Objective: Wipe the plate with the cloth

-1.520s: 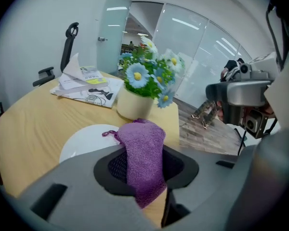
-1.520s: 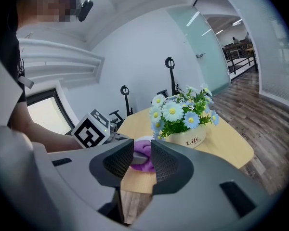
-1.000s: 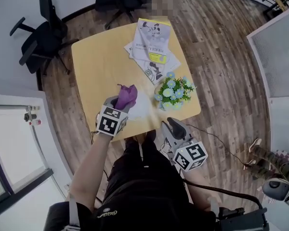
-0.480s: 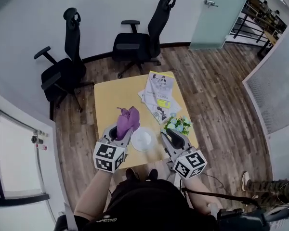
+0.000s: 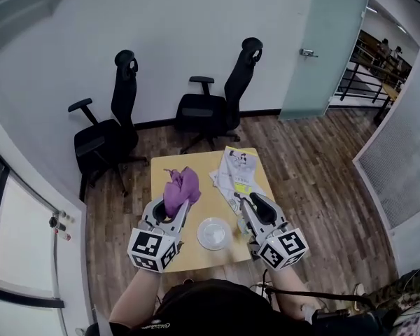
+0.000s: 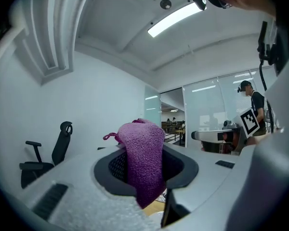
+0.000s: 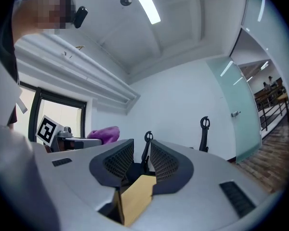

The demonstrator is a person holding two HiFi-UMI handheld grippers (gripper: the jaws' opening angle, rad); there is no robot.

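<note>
Left of the round white plate, the left gripper clamps a purple knitted cloth. The right gripper gapes slightly, empty

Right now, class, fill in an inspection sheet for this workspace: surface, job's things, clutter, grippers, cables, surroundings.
Surface: pale wooden table, mostly bare.
Job's things: white plate on the table's near side, between the grippers; purple cloth held up, clear of the plate.
Clutter: printed papers at the far right corner.
Grippers: left gripper shut on the cloth; right gripper slightly open, nothing between its jaws.
Cables: one dark cable low by the person's right arm.
Surroundings: two black office chairs by the wall, a frosted door, wooden floor.
</note>
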